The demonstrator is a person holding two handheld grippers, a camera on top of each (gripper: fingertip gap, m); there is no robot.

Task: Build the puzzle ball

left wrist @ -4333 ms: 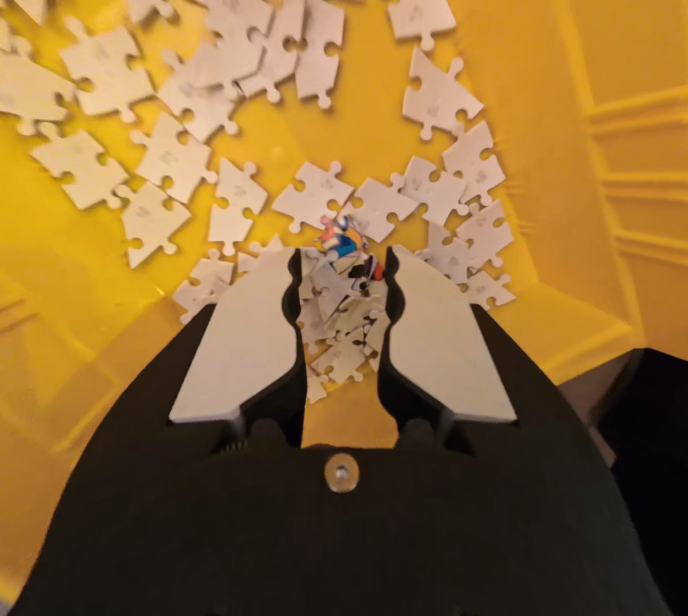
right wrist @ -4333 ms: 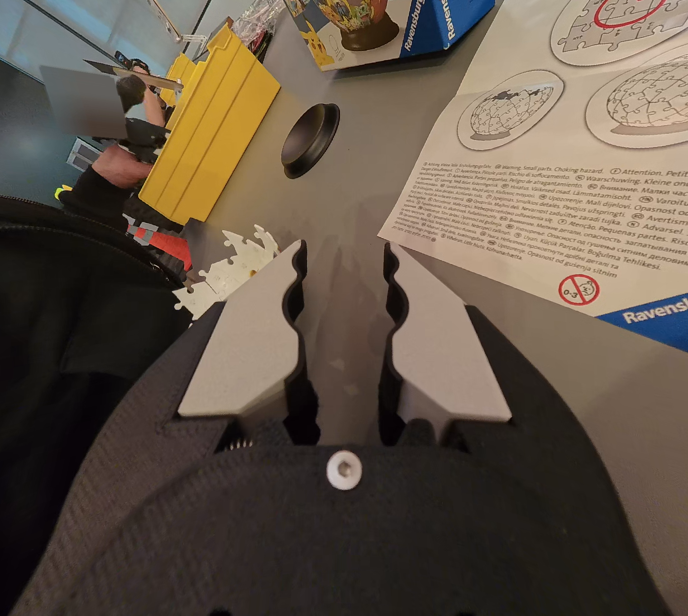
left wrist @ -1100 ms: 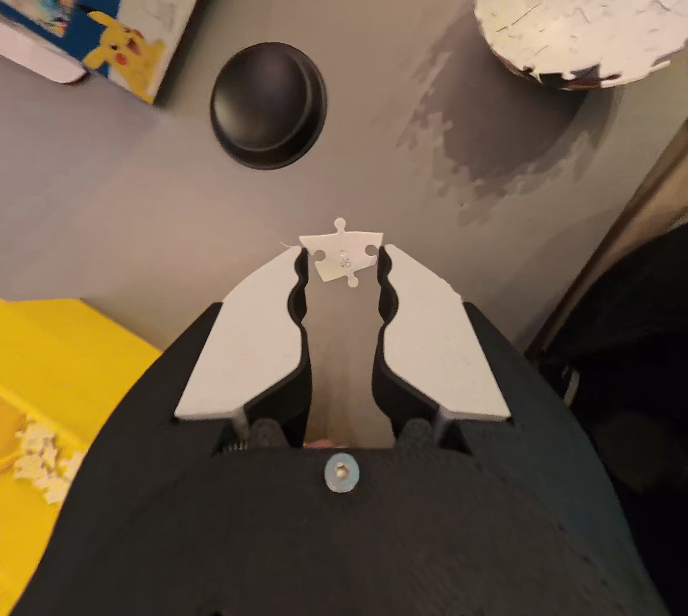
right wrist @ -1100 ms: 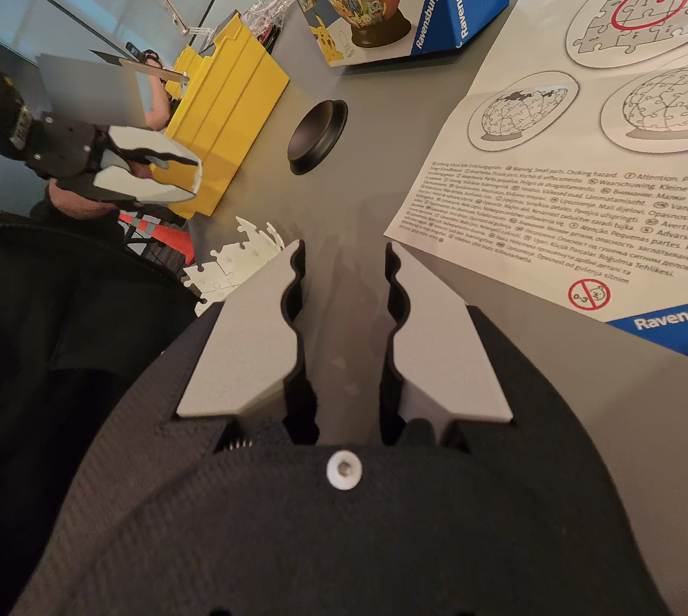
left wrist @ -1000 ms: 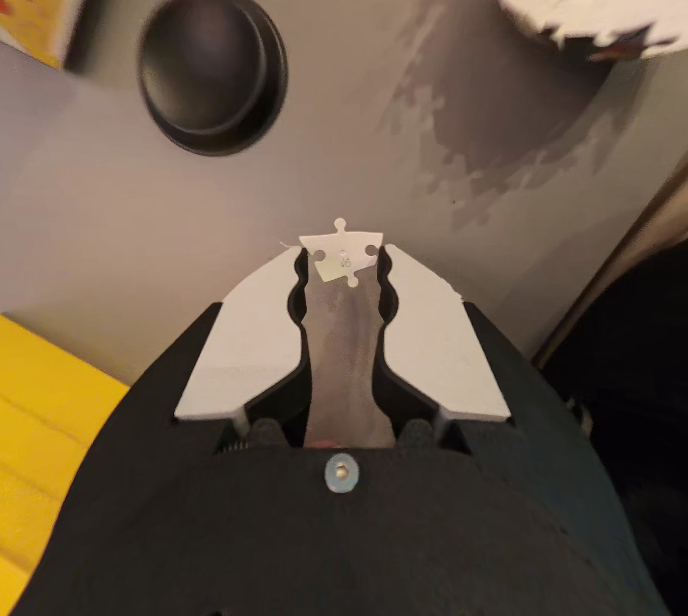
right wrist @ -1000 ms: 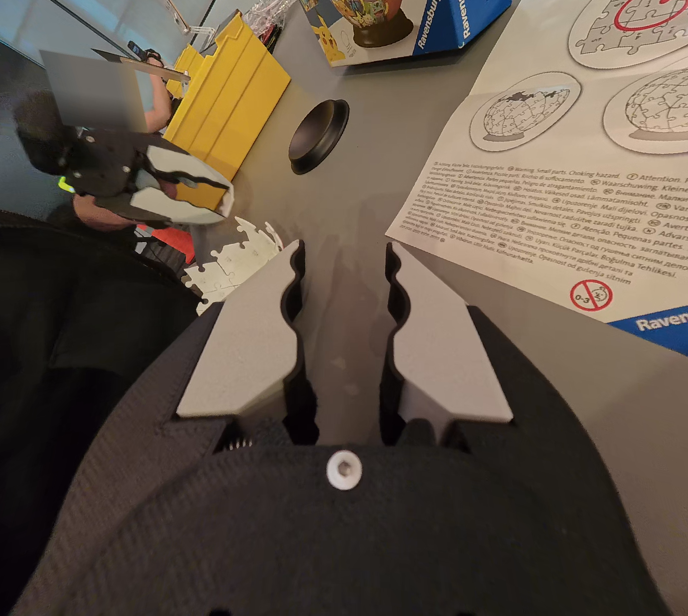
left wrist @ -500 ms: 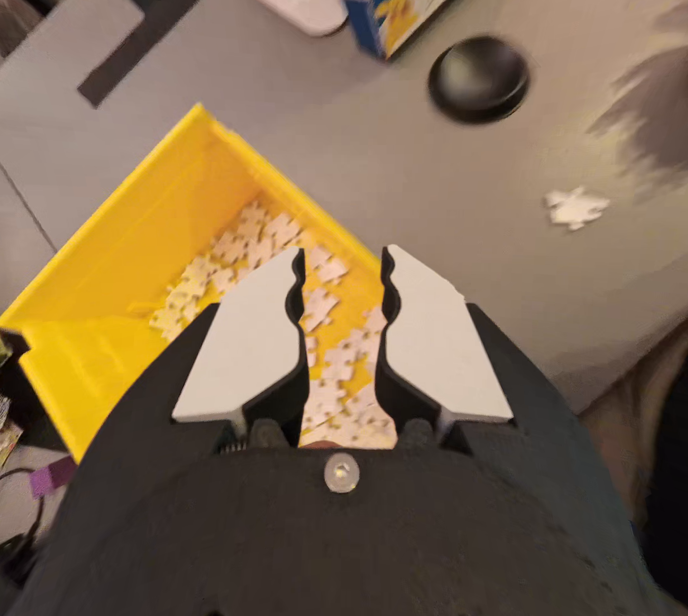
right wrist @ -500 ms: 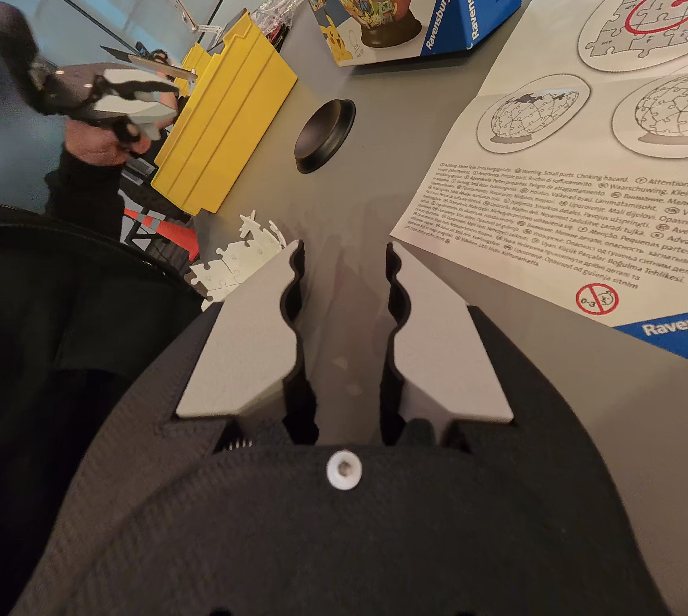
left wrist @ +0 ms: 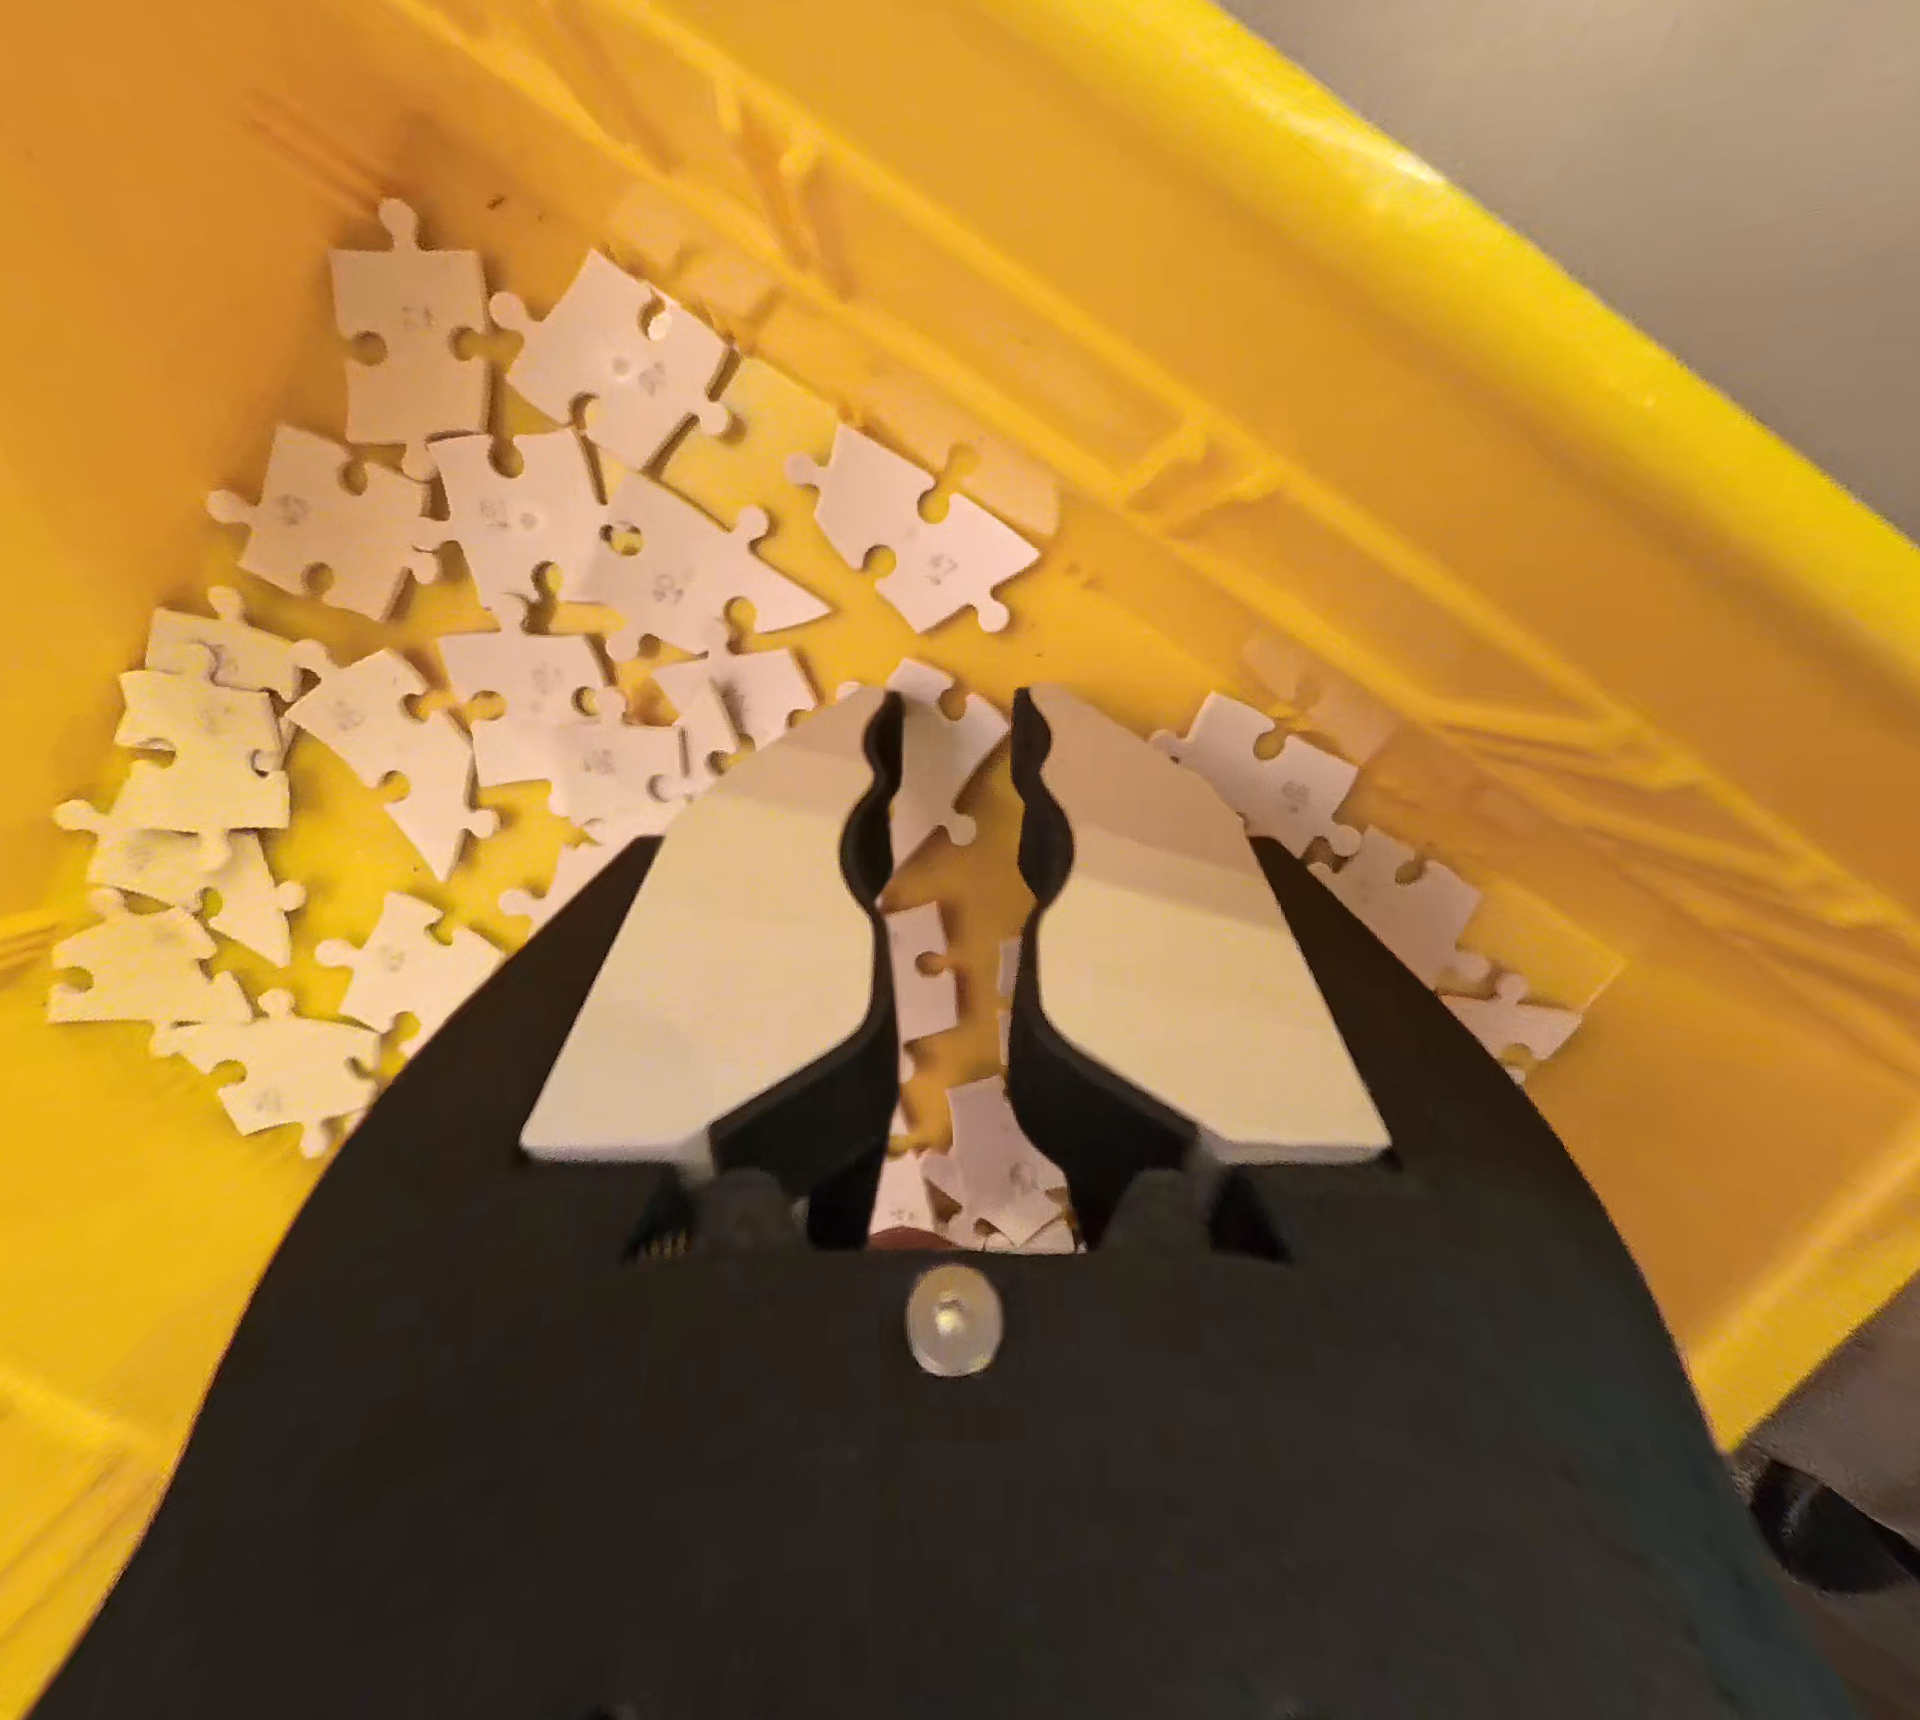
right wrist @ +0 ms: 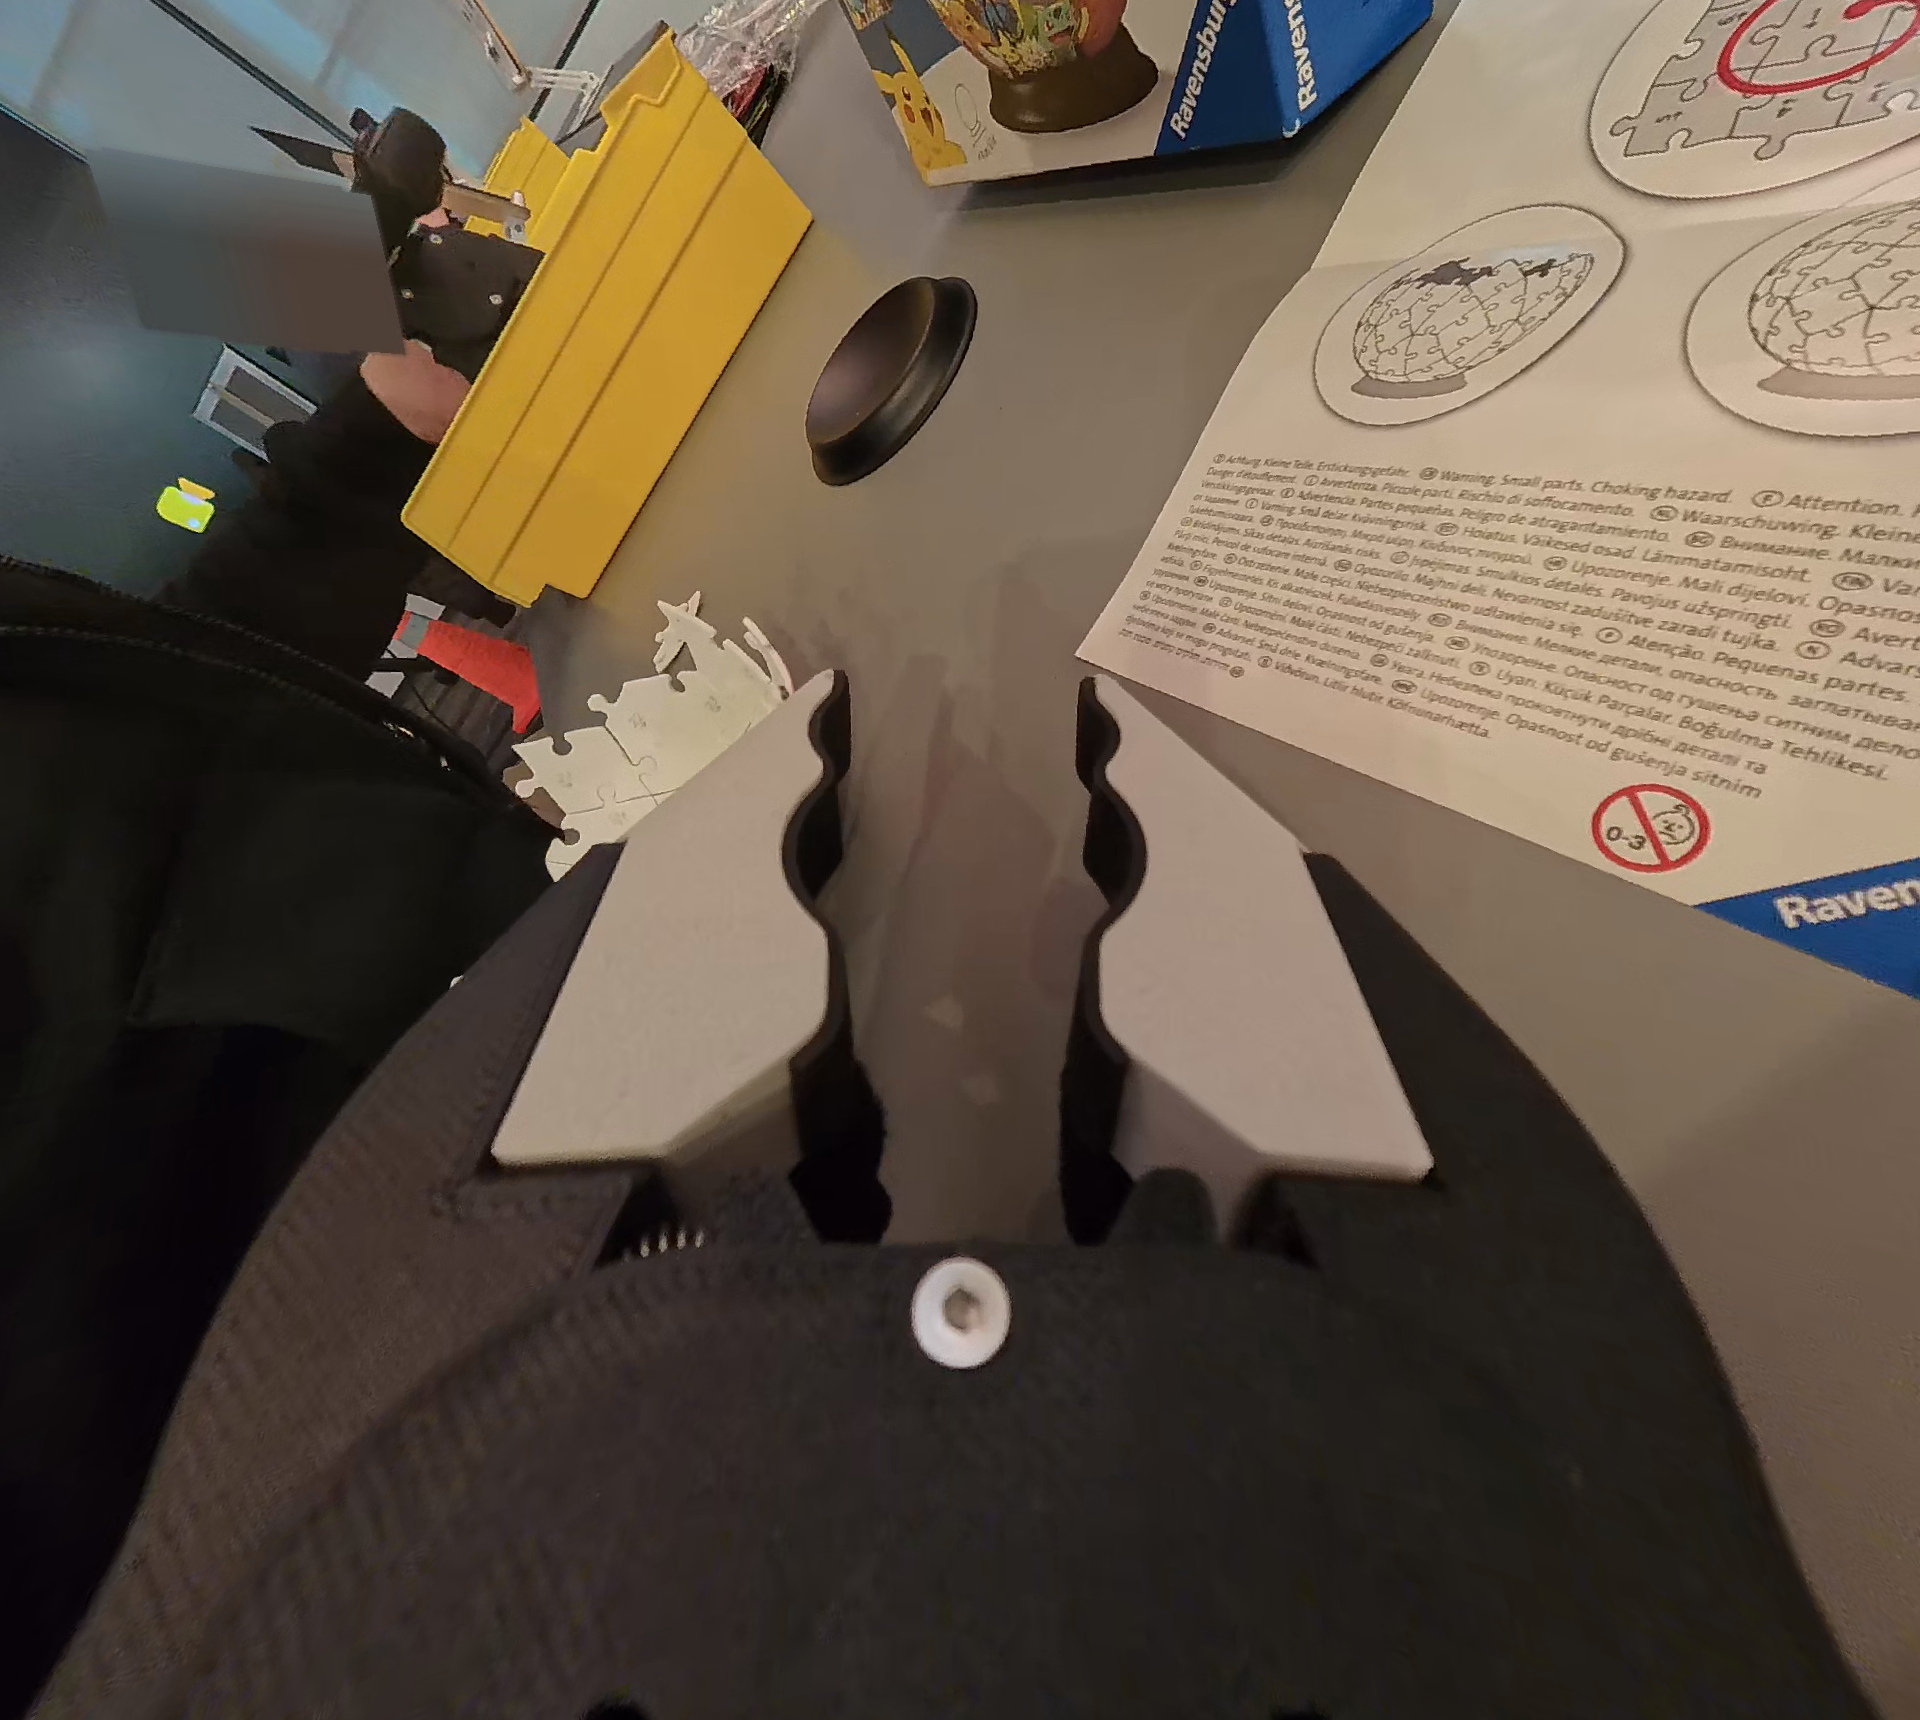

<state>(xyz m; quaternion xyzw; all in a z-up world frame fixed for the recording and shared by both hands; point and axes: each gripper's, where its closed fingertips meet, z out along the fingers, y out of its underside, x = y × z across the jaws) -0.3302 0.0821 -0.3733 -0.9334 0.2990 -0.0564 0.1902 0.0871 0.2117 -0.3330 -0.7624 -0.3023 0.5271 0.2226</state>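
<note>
The left wrist view looks steeply down into the yellow bin [left wrist: 1195, 236] from close above, past its own fingers [left wrist: 748, 922], so the bin's floor and ribbed wall fill nearly the whole picture; a strip of grey table [left wrist: 1621, 8] shows beyond the bin's rim at the upper right. The right wrist view sits low over the table [right wrist: 1039, 527], well apart from the bin [right wrist: 623, 340], and faces along the tabletop toward the bin's outer wall. The two views share the bin and the table: one sees the bin's inside, the other its outside.
</note>
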